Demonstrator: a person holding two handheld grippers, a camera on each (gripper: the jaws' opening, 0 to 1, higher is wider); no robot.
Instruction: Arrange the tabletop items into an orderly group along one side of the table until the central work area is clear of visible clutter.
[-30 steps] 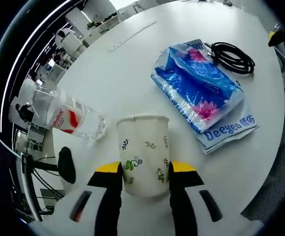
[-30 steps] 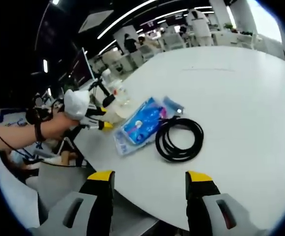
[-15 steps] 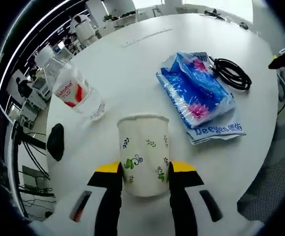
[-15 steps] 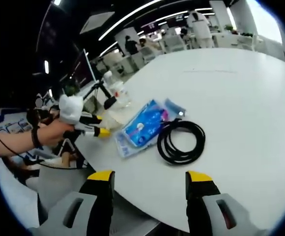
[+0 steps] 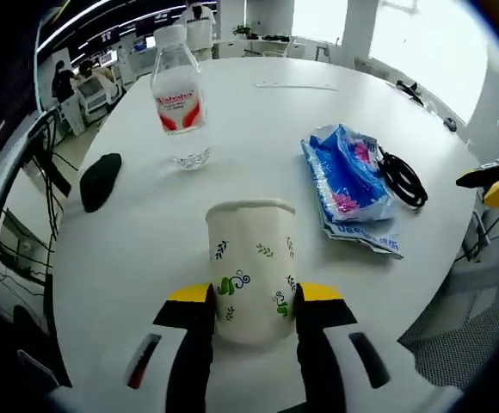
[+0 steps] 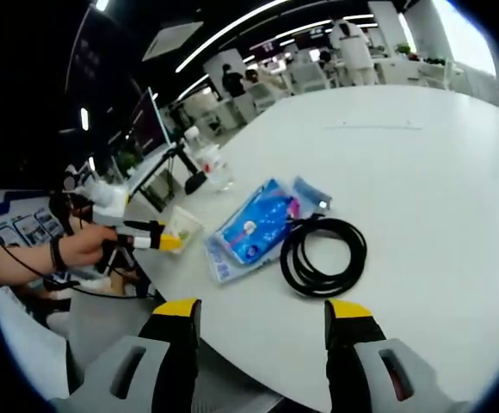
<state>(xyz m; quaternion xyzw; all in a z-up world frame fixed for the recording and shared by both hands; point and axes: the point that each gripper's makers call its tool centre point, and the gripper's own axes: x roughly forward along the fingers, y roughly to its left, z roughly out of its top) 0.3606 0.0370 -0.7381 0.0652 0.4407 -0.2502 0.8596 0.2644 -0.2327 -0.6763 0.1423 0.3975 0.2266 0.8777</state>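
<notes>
Paper cup [image 5: 251, 271], white, leaf-printed, upright, gripper-held [image 5: 254, 308]

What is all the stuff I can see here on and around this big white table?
paper cup: one, cream with green leaf print, upright between the left tool's jaws near the table edge
water bottle: one, clear with red-and-white label, standing beyond the cup
tissue pack: one, blue with pink flowers, lying flat to the right of the cup
cable: one, black, coiled, touching the tissue pack
dark object: one, black, near the table's left edge; cannot tell what it is
table: one, white, round
left tool: yellow-tipped black jaws, shut on the cup
right tool: yellow-tipped jaws apart, holding nothing
</notes>
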